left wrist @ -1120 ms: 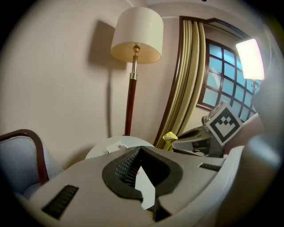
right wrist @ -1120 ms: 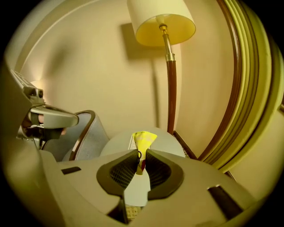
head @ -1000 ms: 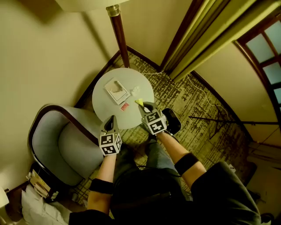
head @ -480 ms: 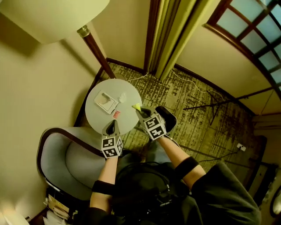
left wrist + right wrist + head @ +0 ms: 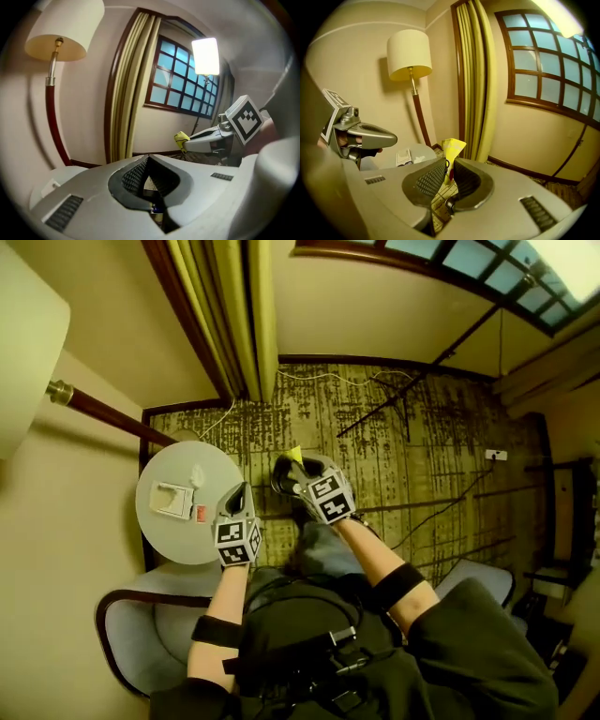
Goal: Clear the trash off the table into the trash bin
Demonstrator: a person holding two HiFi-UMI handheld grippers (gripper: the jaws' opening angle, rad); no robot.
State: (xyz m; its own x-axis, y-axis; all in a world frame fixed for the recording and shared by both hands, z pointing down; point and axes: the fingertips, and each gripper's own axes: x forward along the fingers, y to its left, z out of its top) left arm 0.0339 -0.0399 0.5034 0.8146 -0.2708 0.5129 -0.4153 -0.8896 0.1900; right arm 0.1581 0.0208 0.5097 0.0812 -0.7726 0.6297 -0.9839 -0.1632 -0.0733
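Note:
My right gripper (image 5: pixel 298 468) is shut on a yellow wrapper (image 5: pixel 296 455) and holds it off the round table's (image 5: pixel 164 540) right edge, above a dark bin-like thing (image 5: pixel 281 479) on the carpet. In the right gripper view the yellow wrapper (image 5: pixel 452 149) stands pinched between the pads of the right gripper (image 5: pixel 449 171). My left gripper (image 5: pixel 239 495) hangs shut and empty over the table's right rim; its pads (image 5: pixel 136 176) meet with nothing between them. A white folded paper (image 5: pixel 172 500), a crumpled tissue (image 5: pixel 197 474) and a small red piece (image 5: pixel 200 514) lie on the table.
An armchair (image 5: pixel 141 634) stands below the table, against my left arm. A floor lamp's pole (image 5: pixel 103 413) and yellow curtains (image 5: pixel 230 315) rise behind the table. Patterned carpet (image 5: pixel 422 456) with thin cables spreads to the right. A window (image 5: pixel 543 61) fills the far wall.
Both grippers have swung to the right, away from the table's middle. The right one has carried the yellow wrapper from over the table to past its edge. The jaws look unchanged.

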